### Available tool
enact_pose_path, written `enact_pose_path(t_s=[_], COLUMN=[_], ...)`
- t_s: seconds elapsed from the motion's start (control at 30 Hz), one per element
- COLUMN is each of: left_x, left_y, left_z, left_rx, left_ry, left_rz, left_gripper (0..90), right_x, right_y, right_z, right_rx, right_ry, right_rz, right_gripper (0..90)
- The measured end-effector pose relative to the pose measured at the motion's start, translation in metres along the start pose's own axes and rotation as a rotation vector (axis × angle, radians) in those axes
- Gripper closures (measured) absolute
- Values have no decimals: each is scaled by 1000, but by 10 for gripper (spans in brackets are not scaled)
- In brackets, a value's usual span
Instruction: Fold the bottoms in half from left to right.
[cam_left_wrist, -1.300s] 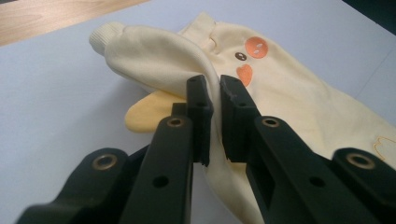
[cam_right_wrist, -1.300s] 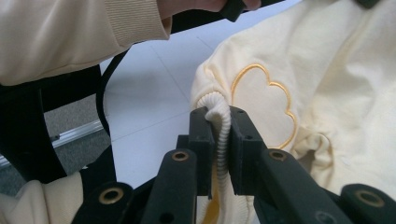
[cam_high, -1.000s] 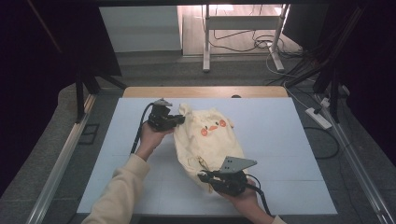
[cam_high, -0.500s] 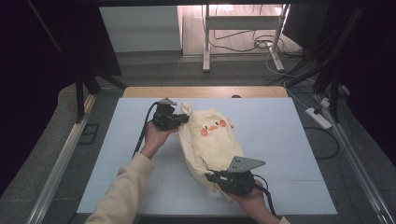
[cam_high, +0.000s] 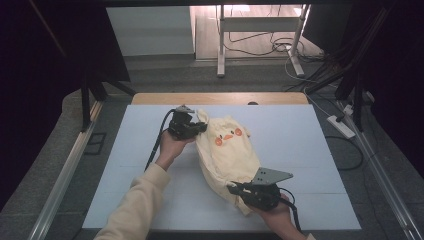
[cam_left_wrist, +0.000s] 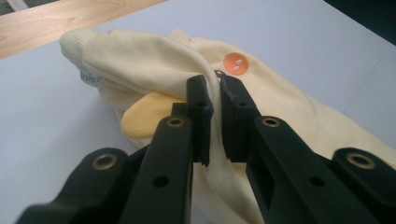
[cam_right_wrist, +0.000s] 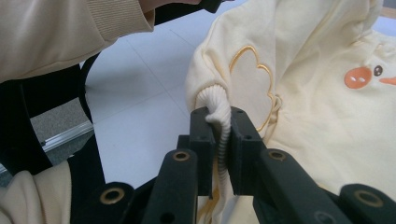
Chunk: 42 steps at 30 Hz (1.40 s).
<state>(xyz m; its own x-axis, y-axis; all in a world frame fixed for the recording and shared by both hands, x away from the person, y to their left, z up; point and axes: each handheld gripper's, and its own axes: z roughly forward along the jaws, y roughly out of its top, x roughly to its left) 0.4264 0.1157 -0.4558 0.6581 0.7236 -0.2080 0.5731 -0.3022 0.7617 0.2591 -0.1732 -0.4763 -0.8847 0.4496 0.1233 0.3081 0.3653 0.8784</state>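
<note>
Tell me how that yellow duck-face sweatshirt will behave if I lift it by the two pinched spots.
The sweatshirt will probably droop between the left gripper and right gripper: it already folds and bunches on the table. It looks light, thin knit. The ribbed cuff clamped in the right jaws should hold fairly well; the left pinch on smooth cloth may slip sooner.

A pale blue-white mat (cam_high: 310, 150) covers the table, with a strip of bare wooden tabletop (cam_high: 220, 98) showing along its far edge. Beyond that the grey floor (cam_high: 165, 75) runs to a white panel (cam_high: 150, 30) and the legs of a metal stand (cam_high: 260, 40), lit brightly from behind, where cables (cam_high: 280, 47) lie loose; dark curtains (cam_high: 45, 55) close in both sides
</note>
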Motion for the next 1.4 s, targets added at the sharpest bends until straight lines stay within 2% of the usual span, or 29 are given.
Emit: enact_pose_path(t_s=[0.33,1.0,1.4], left_x=[-4,-11,-17], left_y=[3,9,14], left_z=[5,15,29], left_rx=[1,6,23], left_ry=[-7,-6,-22], left_rz=[8,19,30], left_gripper=[822,823,822], right_x=[-5,-12,-17], right_y=[-2,-6,-12], right_z=[-9,-25,-30], right_rx=[0,0,23], right_ry=[-13,-50,-75], right_rz=[20,25,38], right_gripper=[818,824,826])
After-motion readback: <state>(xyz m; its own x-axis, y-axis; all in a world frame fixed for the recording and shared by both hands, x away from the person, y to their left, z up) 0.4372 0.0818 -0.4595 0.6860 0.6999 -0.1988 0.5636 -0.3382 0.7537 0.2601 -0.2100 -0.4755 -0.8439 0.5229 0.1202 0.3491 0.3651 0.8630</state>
